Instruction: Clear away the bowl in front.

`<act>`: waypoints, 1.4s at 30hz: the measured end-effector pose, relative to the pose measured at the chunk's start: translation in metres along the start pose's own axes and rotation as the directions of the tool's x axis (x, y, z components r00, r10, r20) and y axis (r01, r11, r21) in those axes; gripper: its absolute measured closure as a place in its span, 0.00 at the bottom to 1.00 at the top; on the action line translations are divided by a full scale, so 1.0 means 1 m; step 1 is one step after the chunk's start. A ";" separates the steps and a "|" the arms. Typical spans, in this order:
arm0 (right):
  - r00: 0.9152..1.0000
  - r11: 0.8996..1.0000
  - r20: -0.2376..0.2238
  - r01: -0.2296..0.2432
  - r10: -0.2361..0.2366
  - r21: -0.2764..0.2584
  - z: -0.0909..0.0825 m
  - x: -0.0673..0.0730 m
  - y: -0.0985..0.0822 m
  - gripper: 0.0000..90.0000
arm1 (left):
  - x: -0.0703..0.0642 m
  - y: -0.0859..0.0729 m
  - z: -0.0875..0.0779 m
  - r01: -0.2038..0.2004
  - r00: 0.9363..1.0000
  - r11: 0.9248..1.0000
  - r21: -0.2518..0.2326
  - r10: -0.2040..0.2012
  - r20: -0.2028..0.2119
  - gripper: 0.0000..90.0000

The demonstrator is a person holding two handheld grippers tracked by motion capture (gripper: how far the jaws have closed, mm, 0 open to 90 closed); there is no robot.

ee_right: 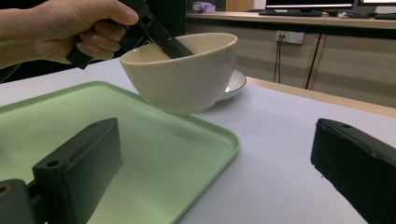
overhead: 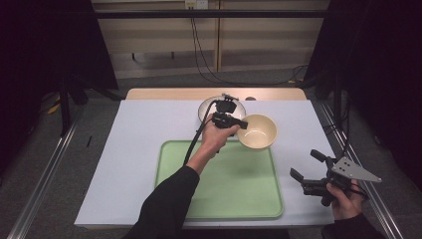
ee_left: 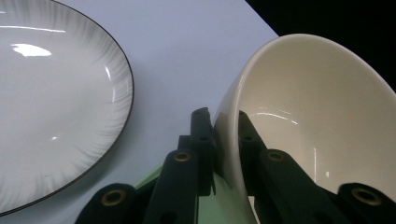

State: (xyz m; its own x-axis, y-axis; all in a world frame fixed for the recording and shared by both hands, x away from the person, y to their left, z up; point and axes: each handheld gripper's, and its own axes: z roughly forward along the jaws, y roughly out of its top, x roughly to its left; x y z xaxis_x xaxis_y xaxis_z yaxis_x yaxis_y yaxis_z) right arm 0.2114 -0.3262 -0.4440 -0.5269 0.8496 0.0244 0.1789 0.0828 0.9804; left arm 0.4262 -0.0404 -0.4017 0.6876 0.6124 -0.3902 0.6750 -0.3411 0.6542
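Note:
My left gripper (overhead: 241, 123) is shut on the near rim of a cream bowl (overhead: 257, 131), one jaw inside and one outside. In the left gripper view the bowl (ee_left: 308, 116) tilts away from the jaws. In the right gripper view the bowl (ee_right: 187, 74) hangs low over the far corner of the green tray (ee_right: 116, 140); I cannot tell whether they touch. The right gripper (overhead: 306, 165) stands open at the table's right edge beside the tray (overhead: 234, 189), nothing between its jaws.
A white plate (overhead: 206, 108) with a dark rim lies on the white table mat behind the bowl, and is large at the left of the left gripper view (ee_left: 51, 102). The left gripper's cable trails along the forearm. Beyond the table are wooden panels and wall cables.

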 end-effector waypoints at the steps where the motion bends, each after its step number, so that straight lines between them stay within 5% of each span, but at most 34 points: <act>1: 1.000 1.000 0.000 0.000 0.000 0.000 0.000 0.000 0.000 0.02 | 0.000 0.000 0.001 -0.004 1.000 1.000 0.007 0.004 0.009 0.92; 25: 1.000 1.000 0.002 0.003 -0.003 -0.002 0.000 0.000 0.000 0.02 | 0.002 -0.016 0.033 0.000 1.000 0.997 0.078 -0.001 0.021 0.92; 42: 1.000 1.000 0.000 0.001 -0.001 -0.001 0.000 0.000 0.000 0.02 | 0.008 -0.024 0.048 -0.003 1.000 0.993 0.115 0.005 -0.015 0.91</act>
State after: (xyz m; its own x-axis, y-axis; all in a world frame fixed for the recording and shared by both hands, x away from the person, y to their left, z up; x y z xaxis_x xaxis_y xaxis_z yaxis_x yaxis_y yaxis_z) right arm 0.2113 -0.3265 -0.4440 -0.5271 0.8495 0.0230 0.1772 0.0834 0.9806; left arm 0.4286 -0.0615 -0.4519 0.6868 0.6215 -0.3769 0.6991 -0.4229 0.5765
